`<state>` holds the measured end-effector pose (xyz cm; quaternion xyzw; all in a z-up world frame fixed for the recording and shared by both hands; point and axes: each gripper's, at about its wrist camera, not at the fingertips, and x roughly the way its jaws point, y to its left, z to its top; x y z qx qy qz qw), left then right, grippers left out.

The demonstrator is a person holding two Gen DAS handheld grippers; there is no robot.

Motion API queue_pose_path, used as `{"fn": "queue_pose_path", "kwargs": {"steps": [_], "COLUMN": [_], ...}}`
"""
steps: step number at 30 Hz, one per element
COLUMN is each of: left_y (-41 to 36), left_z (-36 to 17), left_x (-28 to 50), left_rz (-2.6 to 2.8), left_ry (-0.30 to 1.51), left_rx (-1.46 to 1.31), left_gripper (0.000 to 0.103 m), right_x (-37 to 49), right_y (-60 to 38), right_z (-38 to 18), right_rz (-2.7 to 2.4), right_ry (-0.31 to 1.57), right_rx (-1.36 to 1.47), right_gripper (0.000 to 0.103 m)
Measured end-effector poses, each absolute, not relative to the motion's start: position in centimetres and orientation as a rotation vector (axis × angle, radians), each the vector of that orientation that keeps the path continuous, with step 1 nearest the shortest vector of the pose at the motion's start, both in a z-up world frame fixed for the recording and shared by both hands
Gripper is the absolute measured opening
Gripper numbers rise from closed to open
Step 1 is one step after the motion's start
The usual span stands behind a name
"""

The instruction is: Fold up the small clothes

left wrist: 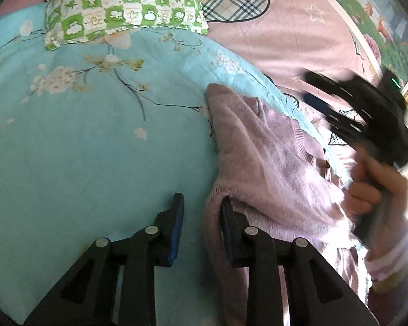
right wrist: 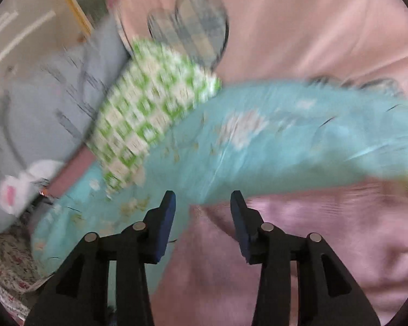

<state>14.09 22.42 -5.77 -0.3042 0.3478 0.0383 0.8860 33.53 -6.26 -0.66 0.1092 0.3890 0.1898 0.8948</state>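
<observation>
The lilac sweater (left wrist: 261, 163) is laid along the right edge of the turquoise quilt (left wrist: 95, 135), its long axis pointed toward the checked pillow (left wrist: 122, 5). Jaws of left gripper (left wrist: 202, 214) and right gripper (right wrist: 203, 206) are spread, nothing pinched.

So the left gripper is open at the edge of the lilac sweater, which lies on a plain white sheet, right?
Not quite. The left gripper is open at the lilac sweater, but the left wrist view shows it lying on a turquoise floral sheet, not a plain white one.
</observation>
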Motion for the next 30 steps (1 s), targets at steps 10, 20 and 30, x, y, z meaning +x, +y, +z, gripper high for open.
{"fn": "queue_pose_path", "kwargs": {"steps": [10, 20, 30], "left_y": [20.9, 15.2, 17.1], "left_z": [-2.3, 1.3, -3.4], "left_x": [11.2, 16.4, 25.3], "left_rz": [0.085, 0.020, 0.092], "left_ry": [0.725, 0.712, 0.909], "left_rx": [-0.551, -0.382, -0.271], "left_gripper": [0.044, 0.050, 0.052], "right_x": [16.8, 10.8, 15.5], "right_y": [-23.6, -32.3, -31.7], "right_z": [2.2, -1.4, -4.9], "right_rz": [0.031, -0.177, -0.173], "right_ry": [0.732, 0.745, 0.903], "right_rx": [0.320, 0.476, 0.346], "right_gripper": [0.054, 0.054, 0.042]}}
